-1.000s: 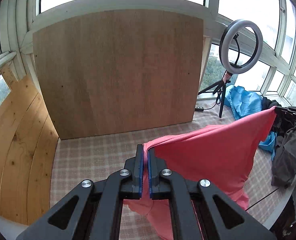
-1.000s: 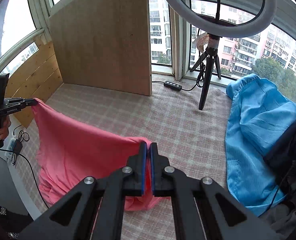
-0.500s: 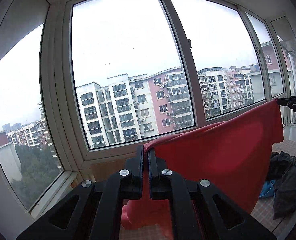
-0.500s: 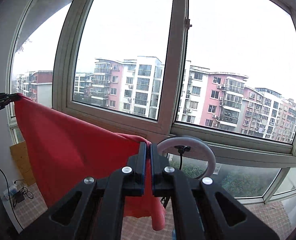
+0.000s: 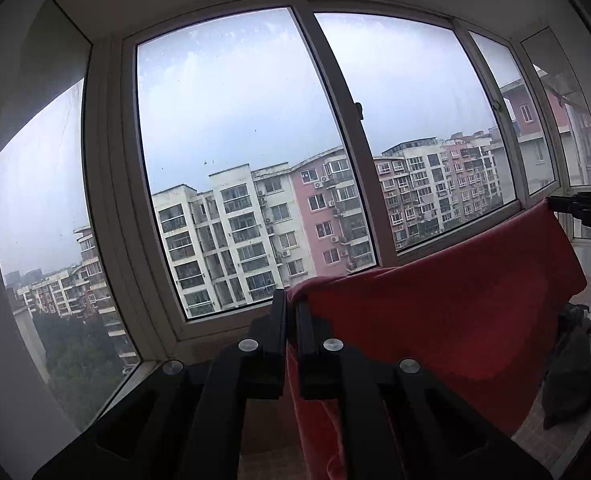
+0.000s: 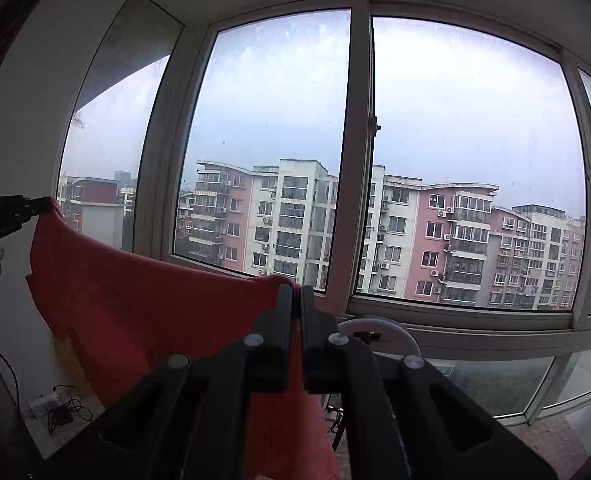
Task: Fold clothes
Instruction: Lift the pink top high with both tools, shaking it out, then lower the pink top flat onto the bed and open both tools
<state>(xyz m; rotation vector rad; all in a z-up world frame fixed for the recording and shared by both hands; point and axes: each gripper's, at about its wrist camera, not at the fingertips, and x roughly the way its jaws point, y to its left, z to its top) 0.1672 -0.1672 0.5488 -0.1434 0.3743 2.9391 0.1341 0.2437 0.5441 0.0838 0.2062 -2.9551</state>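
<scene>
Left gripper (image 5: 291, 304) fingers clamped on one top corner of red garment (image 5: 435, 320), right gripper (image 6: 295, 292) fingers clamped on the other corner, garment held up in air, stretched between both, facing window (image 6: 359, 160), apartment blocks (image 6: 295, 216) outside

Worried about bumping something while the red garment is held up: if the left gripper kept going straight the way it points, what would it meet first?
Probably the window. The left gripper, shut on the red garment, points at the lower glass near the frame, and nothing else shows in that line. How far off the window is cannot be told.
</scene>
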